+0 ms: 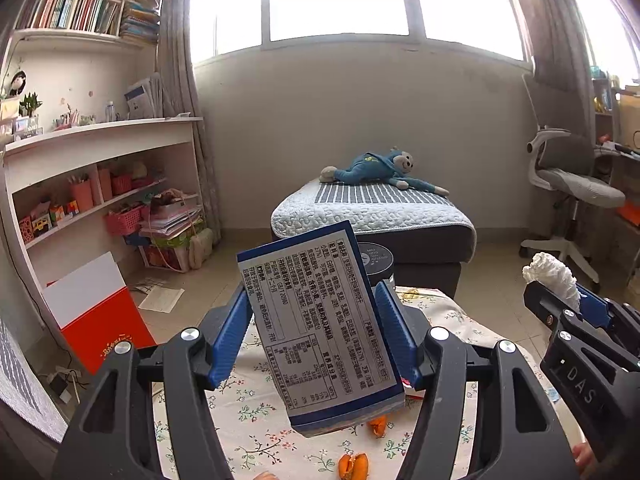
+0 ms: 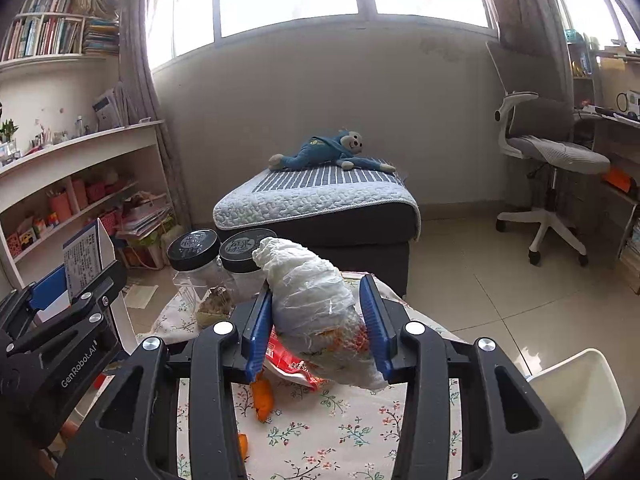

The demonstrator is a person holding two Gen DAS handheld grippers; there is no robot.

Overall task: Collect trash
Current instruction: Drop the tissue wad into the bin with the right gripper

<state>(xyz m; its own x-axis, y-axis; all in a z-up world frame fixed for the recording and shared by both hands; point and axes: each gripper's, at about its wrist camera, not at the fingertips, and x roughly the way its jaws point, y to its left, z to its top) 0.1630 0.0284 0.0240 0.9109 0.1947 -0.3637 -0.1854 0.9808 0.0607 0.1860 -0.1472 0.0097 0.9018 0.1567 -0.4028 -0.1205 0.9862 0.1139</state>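
My left gripper (image 1: 316, 332) fingers clamped the box (image 1: 320, 328) by its side edges, above the tabletop (image 1: 256, 420): light, stiff cardboard. Right gripper (image 2: 318, 322) fingers squeezed the wad (image 2: 316, 304) mid-body; soft, crushable, v. light.

Blue-edged printed box (image 1: 320, 328) and crumpled white wad (image 2: 320, 304), both aloft.
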